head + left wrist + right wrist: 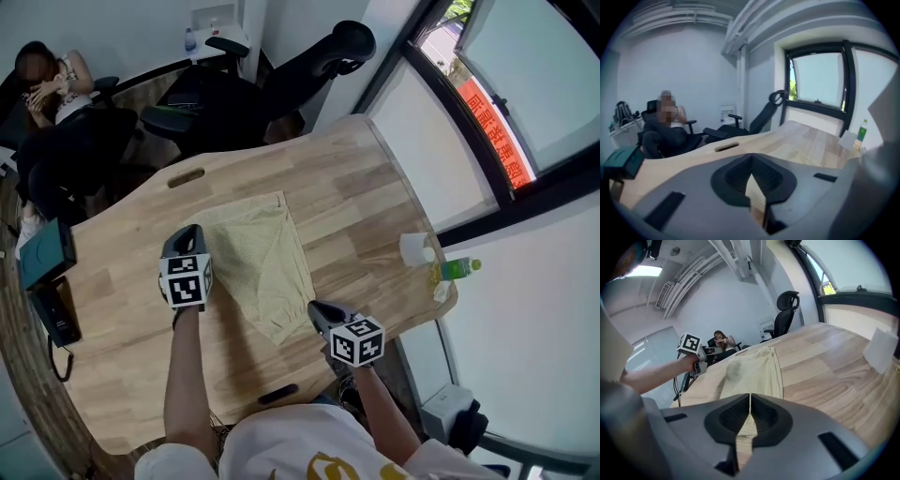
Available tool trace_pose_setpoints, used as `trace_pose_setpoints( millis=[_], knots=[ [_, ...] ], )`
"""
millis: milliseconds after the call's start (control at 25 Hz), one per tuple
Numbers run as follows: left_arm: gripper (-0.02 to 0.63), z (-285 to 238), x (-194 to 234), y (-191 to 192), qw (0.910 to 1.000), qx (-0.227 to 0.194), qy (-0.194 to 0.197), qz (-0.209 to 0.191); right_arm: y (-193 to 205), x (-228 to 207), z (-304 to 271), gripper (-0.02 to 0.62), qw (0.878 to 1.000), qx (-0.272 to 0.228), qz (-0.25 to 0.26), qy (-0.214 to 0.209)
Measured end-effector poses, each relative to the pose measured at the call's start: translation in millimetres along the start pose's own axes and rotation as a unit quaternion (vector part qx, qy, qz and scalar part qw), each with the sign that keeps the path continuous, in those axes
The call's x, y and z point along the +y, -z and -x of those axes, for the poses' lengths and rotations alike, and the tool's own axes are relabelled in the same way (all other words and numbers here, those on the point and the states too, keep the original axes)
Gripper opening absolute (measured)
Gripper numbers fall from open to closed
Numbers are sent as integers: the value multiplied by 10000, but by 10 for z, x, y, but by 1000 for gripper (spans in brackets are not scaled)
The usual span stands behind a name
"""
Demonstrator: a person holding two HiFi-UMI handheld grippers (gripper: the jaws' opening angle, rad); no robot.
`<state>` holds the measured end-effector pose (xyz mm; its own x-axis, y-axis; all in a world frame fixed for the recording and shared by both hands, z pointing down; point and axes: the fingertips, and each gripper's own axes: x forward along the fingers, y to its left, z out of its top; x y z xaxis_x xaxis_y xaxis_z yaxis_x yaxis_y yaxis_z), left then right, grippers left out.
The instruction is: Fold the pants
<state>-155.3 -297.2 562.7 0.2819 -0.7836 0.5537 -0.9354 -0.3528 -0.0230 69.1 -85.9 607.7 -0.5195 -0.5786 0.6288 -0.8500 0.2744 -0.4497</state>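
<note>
The pale yellow pants [255,261] lie folded into a narrow shape on the wooden table [366,197]; in the right gripper view the pants [754,369] stretch away just beyond the jaws. My left gripper [187,232] hovers at the pants' left edge, jaws shut with nothing between them [751,174]. My right gripper [314,307] is just right of the pants' near end, shut and empty [750,409]. The cloth shows only through the slit behind its jaws. The left gripper's marker cube [689,344] also appears in the right gripper view.
A green bottle [458,269] and a white cup [415,248] stand near the table's right edge. A teal box [42,251] and a black handset [54,315] sit at the left. Office chairs [234,94] and a seated person [47,89] are beyond the far edge.
</note>
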Motion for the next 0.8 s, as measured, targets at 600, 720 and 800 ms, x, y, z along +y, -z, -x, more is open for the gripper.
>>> trace_pose_setpoints(
  millis=[600, 720, 800],
  knots=[
    [6, 820, 567, 255, 9916, -482, -358, 1142, -368, 283, 345, 6, 9869, -1127, 918, 700],
    [6, 861, 325, 414, 9905, -406, -111, 1309, -447, 369, 459, 6, 9784, -1393, 1288, 820],
    [6, 880, 246, 476, 9882, -391, -12, 1483, -465, 427, 481, 6, 9775, -1452, 1327, 765]
  ],
)
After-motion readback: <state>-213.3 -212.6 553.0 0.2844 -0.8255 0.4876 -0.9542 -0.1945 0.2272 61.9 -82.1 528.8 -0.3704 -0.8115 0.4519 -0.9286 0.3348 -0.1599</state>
